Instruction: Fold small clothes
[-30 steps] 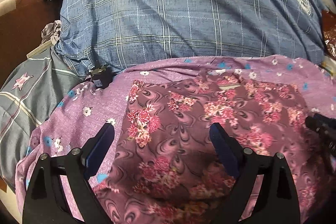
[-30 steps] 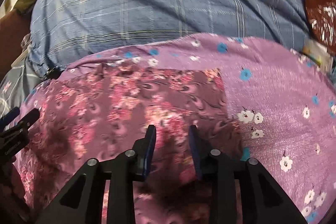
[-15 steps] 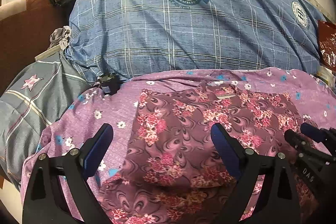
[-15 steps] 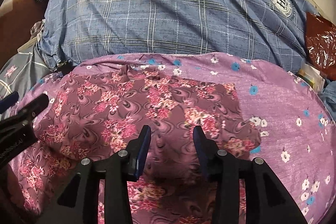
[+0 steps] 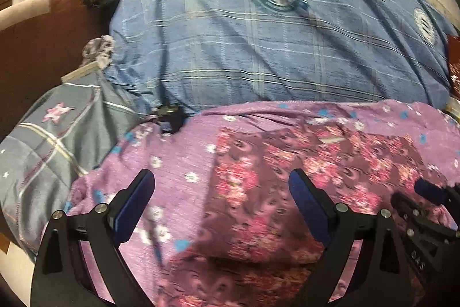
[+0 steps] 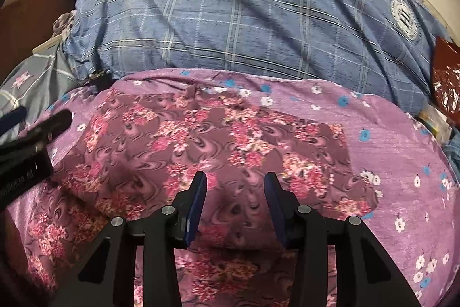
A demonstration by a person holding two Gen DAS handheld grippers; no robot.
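Observation:
A maroon garment with pink flowers [image 5: 310,163] lies folded on the purple flowered sheet [image 5: 178,163]. My left gripper [image 5: 221,180] hovers wide open over the garment's left edge, nothing between its fingers. In the right wrist view the same garment [image 6: 218,140] fills the middle, with a rounded fold bulging at its near edge. My right gripper [image 6: 235,180] stands partly open just above that fold, with nothing between the pads. Each gripper shows at the edge of the other's view: the right gripper [image 5: 431,209] and the left gripper [image 6: 31,134].
A big blue plaid pillow [image 5: 273,42] lies behind the sheet. A grey star-print blanket [image 5: 54,140] lies to the left, with a small black object [image 5: 169,117] at the sheet's back corner. A brown backrest [image 5: 37,48] stands far left and a red packet [image 6: 445,76] far right.
Both grippers have drawn back from the garment and risen a little. The left one shifted left, so more purple sheet lies under it. The right jaws widened slightly.

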